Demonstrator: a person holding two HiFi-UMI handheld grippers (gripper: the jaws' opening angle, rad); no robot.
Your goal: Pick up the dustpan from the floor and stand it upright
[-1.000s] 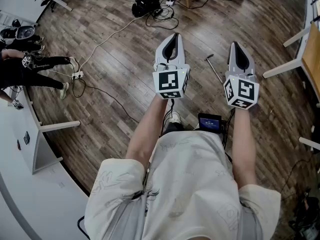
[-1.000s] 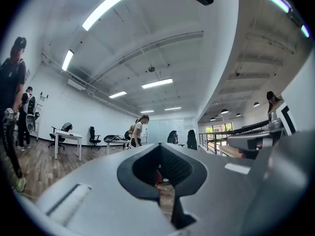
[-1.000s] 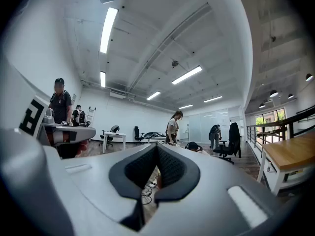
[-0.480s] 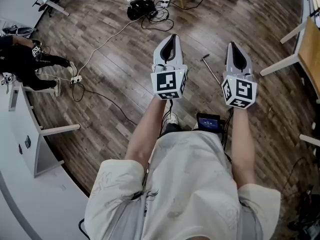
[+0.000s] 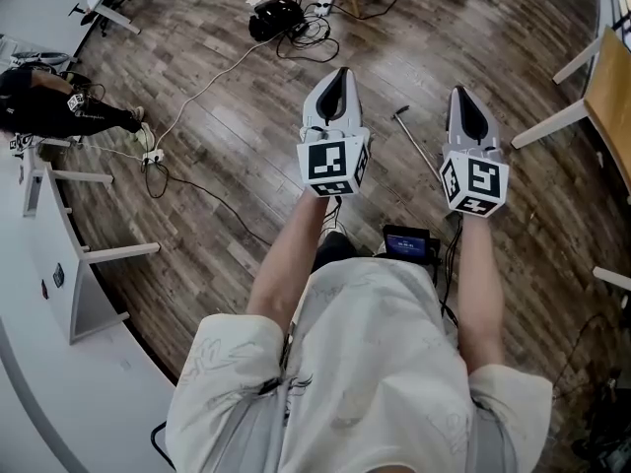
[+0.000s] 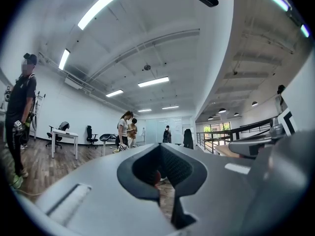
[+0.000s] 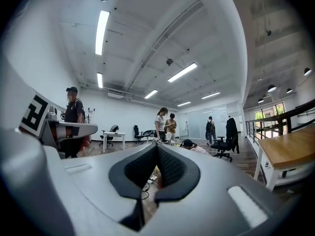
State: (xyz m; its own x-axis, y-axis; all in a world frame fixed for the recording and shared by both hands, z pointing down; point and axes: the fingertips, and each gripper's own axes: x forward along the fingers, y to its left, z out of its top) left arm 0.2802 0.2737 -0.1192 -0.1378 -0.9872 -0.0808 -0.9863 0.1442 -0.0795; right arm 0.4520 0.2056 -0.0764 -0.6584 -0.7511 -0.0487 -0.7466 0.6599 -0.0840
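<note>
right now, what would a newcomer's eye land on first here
The left gripper and right gripper, both shut and empty, jut out level over the wood floor at centre. A thin metal rod lies on the floor between them, and a tangle of black cables sits farther ahead.

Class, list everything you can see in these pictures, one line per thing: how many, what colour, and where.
floor: one, brown wood planks, under everything
thin rod: one, grey metal, lying on the floor between the grippers
bag with cables: one, black, on the floor at the top
power strip: one, white, on the floor at the left
desk: one, white, left edge
tabletop: one, tan wood, right edge
seated person: one, in black, upper left
distant people: several, standing across the room
small device: one, black with a blue screen, at the wearer's waist
left gripper: one, grey, shut, empty
right gripper: one, grey, shut, empty
</note>
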